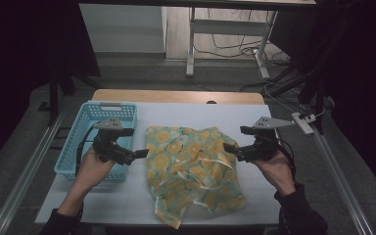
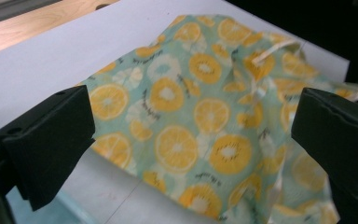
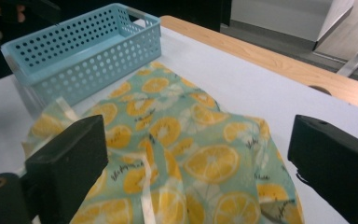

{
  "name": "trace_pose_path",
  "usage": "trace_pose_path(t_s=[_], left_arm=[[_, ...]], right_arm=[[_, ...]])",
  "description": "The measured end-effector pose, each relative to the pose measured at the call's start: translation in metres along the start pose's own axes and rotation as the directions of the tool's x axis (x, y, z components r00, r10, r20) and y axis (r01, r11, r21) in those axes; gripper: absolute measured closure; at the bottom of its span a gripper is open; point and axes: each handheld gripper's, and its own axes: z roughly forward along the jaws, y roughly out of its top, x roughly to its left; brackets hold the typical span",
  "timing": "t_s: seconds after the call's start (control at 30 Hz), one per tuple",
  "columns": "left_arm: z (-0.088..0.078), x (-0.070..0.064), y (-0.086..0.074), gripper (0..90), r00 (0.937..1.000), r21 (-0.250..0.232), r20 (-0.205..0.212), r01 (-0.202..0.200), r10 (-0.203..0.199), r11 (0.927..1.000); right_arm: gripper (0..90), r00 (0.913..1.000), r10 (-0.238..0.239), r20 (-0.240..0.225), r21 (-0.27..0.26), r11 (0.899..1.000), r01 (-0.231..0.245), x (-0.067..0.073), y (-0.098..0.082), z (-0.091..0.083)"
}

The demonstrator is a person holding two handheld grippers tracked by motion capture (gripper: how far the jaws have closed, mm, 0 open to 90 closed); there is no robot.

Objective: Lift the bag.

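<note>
A crumpled cloth (image 1: 193, 169) printed with orange slices on pale green lies in the middle of the white table; a pale ribbon strap crosses it. My left gripper (image 1: 143, 153) hovers at the cloth's left edge, jaws wide apart, and the left gripper view shows the cloth (image 2: 186, 126) lying between and beyond them, untouched. My right gripper (image 1: 229, 148) sits at the cloth's right edge, also open. In the right gripper view, the cloth (image 3: 186, 149) spreads below the gap between the black jaws.
A light blue perforated basket (image 1: 78, 147) stands at the table's left side, just behind my left hand; it appears again (image 3: 81, 51) beyond the cloth. The white table surface (image 1: 186, 115) has a wooden strip along its far edge. Dark floor and desk legs lie beyond.
</note>
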Motion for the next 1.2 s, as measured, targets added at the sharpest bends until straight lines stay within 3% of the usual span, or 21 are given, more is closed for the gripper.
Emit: trace_pose_path(t_s=[0.3, 0.47, 0.73, 1.0, 1.2], left_arm=[[-0.009, -0.009, -0.037, 0.0, 0.9989, 0.006, -0.019, 0.044, -0.044, 0.999], [-0.02, -0.018, -0.056, 0.0, 0.9968, -0.014, -0.028, 0.075, -0.075, 0.9971], [-0.031, -0.036, -0.086, 0.0, 0.9926, -0.004, -0.082, 0.089, -0.089, 0.996], [-0.04, -0.043, -0.121, 0.0, 0.9812, -0.016, -0.143, 0.129, -0.13, 0.9916], [-0.046, -0.045, -0.142, 0.0, 0.9693, -0.006, -0.205, 0.138, -0.136, 0.9905]], right_arm=[[0.0, 0.9995, 0.009, 0.03, 0.024, 1.0, -0.01, 0.004, -0.037, -0.005], [0.0, 0.9981, 0.024, 0.058, 0.03, 0.999, -0.026, 0.006, -0.057, -0.011], [0.0, 0.9938, 0.048, 0.101, 0.019, 0.999, -0.05, 0.016, -0.088, -0.03], [0.0, 0.9854, 0.087, 0.147, 0.044, 0.995, -0.094, 0.023, -0.122, -0.047], [0.0, 0.9803, 0.074, 0.183, 0.082, 0.993, -0.09, 0.031, -0.138, -0.052]])
